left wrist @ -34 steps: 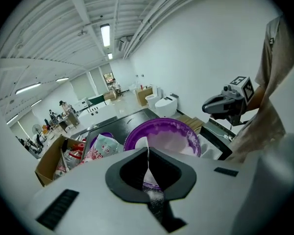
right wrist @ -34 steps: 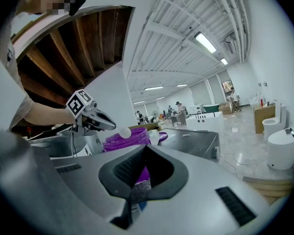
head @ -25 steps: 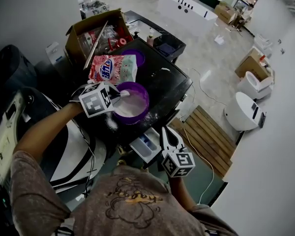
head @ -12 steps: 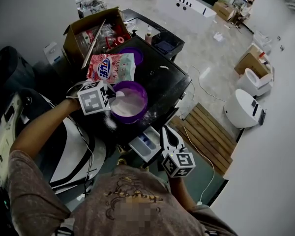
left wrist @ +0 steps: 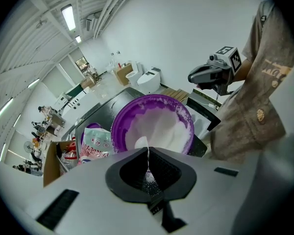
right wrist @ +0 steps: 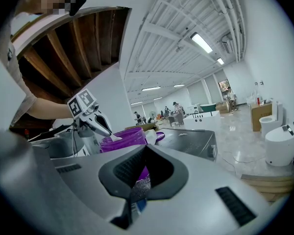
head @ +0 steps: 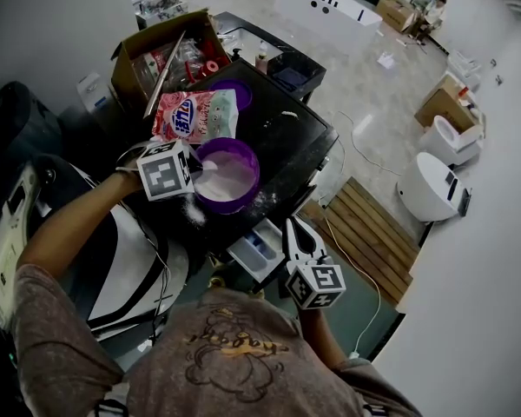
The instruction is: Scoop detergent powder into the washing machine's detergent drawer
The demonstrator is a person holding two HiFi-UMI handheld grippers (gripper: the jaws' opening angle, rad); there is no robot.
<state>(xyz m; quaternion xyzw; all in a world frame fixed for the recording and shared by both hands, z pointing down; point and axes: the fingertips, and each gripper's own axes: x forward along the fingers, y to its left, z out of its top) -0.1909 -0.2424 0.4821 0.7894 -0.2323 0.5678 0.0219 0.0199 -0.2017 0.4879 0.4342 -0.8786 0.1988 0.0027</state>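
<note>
Presently, left gripper [head: 198, 168]: jaws pinched shut on the thin handle of a white spoon [left wrist: 141, 142], spoon head forward and down in the powder [head: 228, 177] of the purple bowl [head: 234, 208], on top of the black machine [head: 286, 142], just in front of the bag [head: 195, 115]

Right gripper [head: 293, 226]: jaws together, nothing held, hanging just beside the open drawer [head: 257, 252]

Drawer: pulled out from the machine front, below the bowl's edge, toward the person and to the right of the left gripper; long axis running out from the machine toward the person. Nearer the right gripper, though the spoon is in the left; likely a lift clear of the bowl rim, then a carry down and right.

Hard to make out: drawer compartments, too small, only a blue patch showing; spoon load, head part-buried in powder; drawer not clearly found in either gripper view
</note>
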